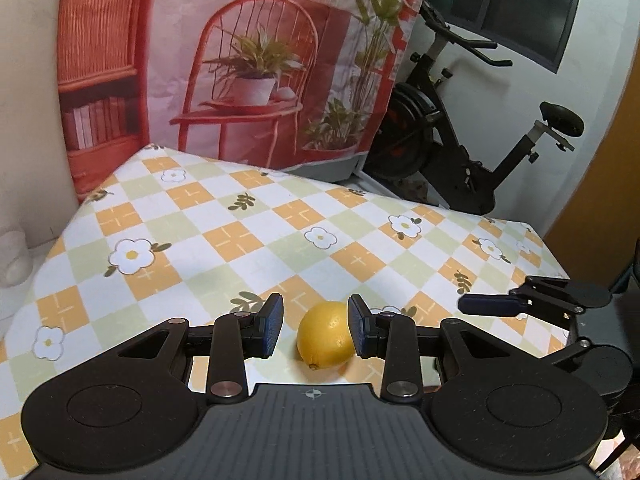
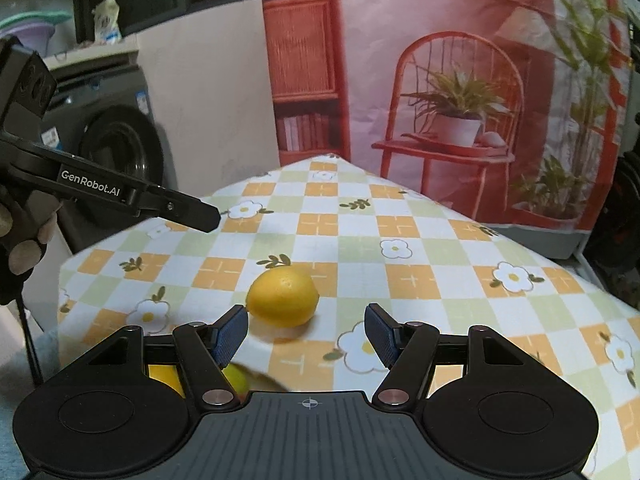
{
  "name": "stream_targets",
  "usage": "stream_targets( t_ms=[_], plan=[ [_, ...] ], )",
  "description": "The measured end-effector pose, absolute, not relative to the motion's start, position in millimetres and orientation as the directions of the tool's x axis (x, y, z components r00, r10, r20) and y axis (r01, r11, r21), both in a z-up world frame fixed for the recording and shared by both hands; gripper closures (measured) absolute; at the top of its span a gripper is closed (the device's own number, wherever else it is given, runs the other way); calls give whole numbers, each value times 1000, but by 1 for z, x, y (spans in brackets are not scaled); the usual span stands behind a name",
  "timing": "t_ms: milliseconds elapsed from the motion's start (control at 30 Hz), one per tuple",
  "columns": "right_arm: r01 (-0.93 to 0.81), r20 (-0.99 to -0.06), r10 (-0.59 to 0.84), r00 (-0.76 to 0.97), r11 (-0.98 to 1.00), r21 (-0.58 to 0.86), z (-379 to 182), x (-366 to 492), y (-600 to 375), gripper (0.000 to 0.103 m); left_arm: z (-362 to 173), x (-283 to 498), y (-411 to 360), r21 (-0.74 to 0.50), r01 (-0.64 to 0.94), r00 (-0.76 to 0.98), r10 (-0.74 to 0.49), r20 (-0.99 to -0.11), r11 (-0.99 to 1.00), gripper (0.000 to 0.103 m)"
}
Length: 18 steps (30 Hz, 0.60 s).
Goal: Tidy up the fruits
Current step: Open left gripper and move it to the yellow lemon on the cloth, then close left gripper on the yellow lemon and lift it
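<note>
1. Left gripper (image 1: 316, 326) jaws parted, empty; lemon (image 1: 326, 334) on tablecloth (image 1: 224, 236) beyond them, behind the right pad.
2. Right gripper (image 2: 306, 334) jaws spread, empty; lemon just beyond, nearer left pad.
3. Printed on left gripper: "GenRobot.AI".

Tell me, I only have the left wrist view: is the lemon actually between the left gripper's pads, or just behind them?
Observer: Behind. In the right wrist view the lemon lies on the tablecloth, with the left gripper held clear of it.
Operator: Is the right gripper empty?
Observer: Yes, the right gripper is open, nothing between its pads.
Operator: Any other fruit?
Observer: A yellow object shows under its left finger, mostly hidden.
</note>
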State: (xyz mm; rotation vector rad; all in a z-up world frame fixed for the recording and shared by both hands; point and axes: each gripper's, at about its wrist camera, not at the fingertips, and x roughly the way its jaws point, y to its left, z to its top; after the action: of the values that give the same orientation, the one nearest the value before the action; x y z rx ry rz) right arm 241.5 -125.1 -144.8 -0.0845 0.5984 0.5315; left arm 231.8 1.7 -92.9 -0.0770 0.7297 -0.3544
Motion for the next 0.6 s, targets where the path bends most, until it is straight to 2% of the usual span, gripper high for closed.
stream_targets(
  t_ms=[600],
  plan=[
    [-610,-680,440,587,792,-14,-175,297,-79,42,-148,280,0,-331,310,561,-453,-693,891,67]
  ],
)
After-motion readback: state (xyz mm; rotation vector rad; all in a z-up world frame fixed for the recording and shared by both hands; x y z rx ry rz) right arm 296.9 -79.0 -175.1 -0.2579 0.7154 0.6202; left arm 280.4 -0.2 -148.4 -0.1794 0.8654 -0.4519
